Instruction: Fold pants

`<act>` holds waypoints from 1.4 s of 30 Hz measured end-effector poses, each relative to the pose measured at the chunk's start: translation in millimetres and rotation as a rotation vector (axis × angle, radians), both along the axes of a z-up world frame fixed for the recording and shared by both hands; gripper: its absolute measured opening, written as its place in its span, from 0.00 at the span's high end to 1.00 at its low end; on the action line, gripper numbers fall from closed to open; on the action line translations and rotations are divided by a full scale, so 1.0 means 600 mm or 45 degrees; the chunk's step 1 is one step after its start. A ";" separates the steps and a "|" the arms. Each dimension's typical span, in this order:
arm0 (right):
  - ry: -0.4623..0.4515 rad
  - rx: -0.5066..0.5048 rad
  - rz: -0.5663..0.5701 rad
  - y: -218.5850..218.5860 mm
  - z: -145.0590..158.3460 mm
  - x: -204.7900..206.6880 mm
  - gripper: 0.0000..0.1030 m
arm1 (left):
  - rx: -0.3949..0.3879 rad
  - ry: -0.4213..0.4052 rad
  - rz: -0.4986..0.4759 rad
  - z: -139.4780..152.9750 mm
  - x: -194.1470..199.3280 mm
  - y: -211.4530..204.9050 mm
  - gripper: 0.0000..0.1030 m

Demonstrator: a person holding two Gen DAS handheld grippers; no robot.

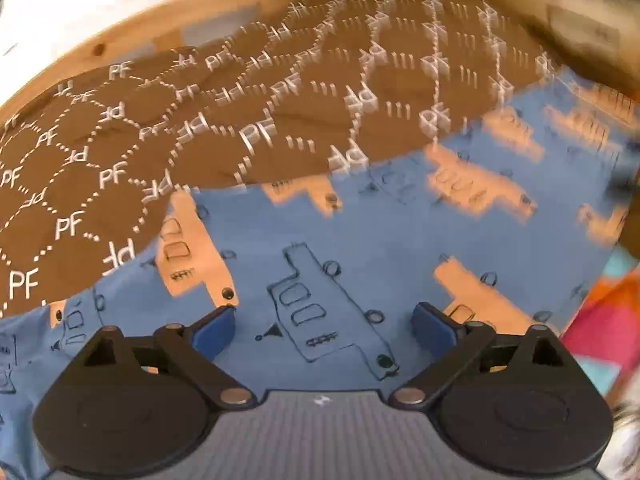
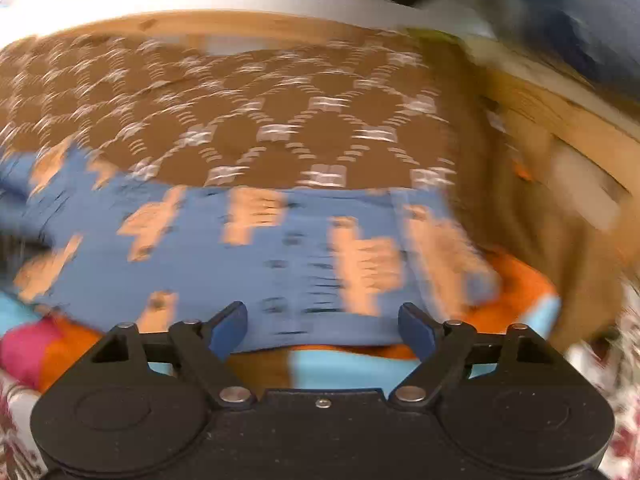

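Note:
Blue pants (image 1: 360, 240) with orange and outlined truck prints lie spread flat below both grippers. They also show in the right wrist view (image 2: 280, 248), blurred, with their near edge just ahead of the fingers. My left gripper (image 1: 324, 326) is open and empty, hovering over the middle of the pants. My right gripper (image 2: 322, 326) is open and empty, at the pants' near edge. Blue pads (image 1: 214, 330) tip the fingers.
A brown cloth with white PF lettering (image 1: 200, 128) lies beyond the pants and overlaps their far edge; it also shows in the right wrist view (image 2: 260, 120). A wooden rim (image 1: 160, 28) runs behind it. An orange, pink and light-blue cloth (image 2: 516, 292) lies under the pants.

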State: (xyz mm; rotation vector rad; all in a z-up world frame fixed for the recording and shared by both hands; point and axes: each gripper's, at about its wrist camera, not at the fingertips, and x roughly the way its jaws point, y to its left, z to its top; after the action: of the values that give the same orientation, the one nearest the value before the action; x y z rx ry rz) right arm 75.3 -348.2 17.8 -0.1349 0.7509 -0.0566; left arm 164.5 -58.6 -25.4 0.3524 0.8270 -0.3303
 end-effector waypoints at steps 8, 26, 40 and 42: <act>-0.173 0.155 -0.155 -0.093 0.054 -0.016 0.31 | -0.158 0.022 0.067 0.076 0.050 -0.008 0.02; -0.141 0.122 -0.185 -0.119 0.018 -0.009 0.87 | -0.211 0.026 -0.782 0.095 0.158 -0.416 0.43; -0.207 0.099 -0.188 -0.115 0.019 -0.005 0.92 | -0.193 -0.055 -0.782 0.077 0.145 -0.454 0.89; -0.201 0.075 -0.195 -0.113 0.017 -0.001 0.91 | -0.173 -0.058 -0.764 0.069 0.146 -0.462 0.86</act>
State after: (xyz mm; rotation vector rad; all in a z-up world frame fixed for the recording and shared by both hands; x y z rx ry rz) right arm 74.4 -415.8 27.8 -0.0162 0.6032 -0.1886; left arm 252.0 -335.6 15.9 0.4756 0.6361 -0.9294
